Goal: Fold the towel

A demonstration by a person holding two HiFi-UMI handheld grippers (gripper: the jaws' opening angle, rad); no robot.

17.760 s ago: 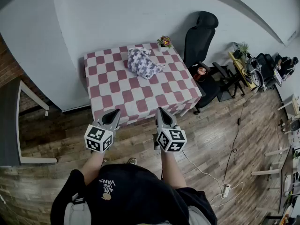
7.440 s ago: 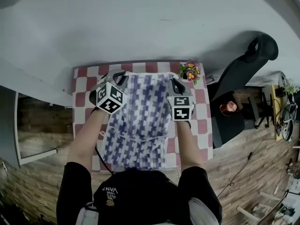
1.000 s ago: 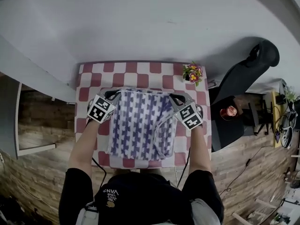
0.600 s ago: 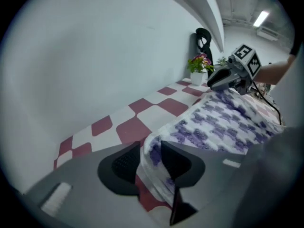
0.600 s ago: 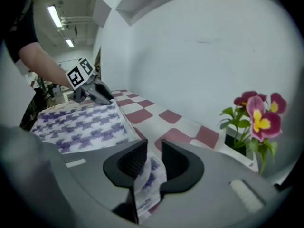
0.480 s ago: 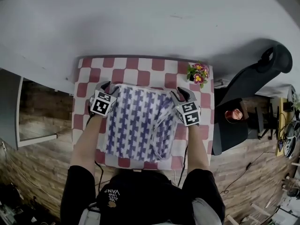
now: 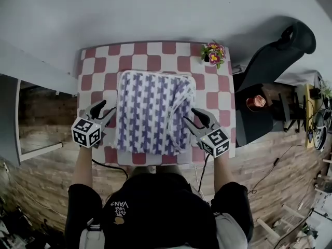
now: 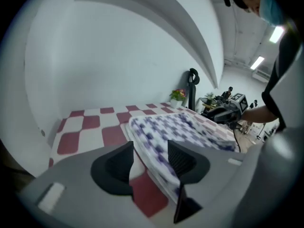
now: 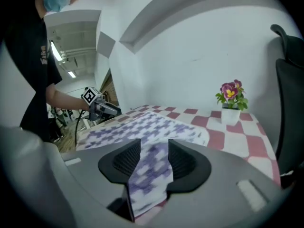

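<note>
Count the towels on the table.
1: the towel lies folded flat in the middle of the table, with a flowerpot beyond its far right corner. Nothing seems to hide another.

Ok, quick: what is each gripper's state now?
Left gripper: open, jaws have just been opening; towel edge in the gap, not gripped.
Right gripper: open, jaws have just been opening; towel in the gap, not gripped.

We seem to be in an office: a black office chair [image 7: 280,51], a wood-plank floor [image 7: 280,191] and bare white wall [image 7: 155,9].
</note>
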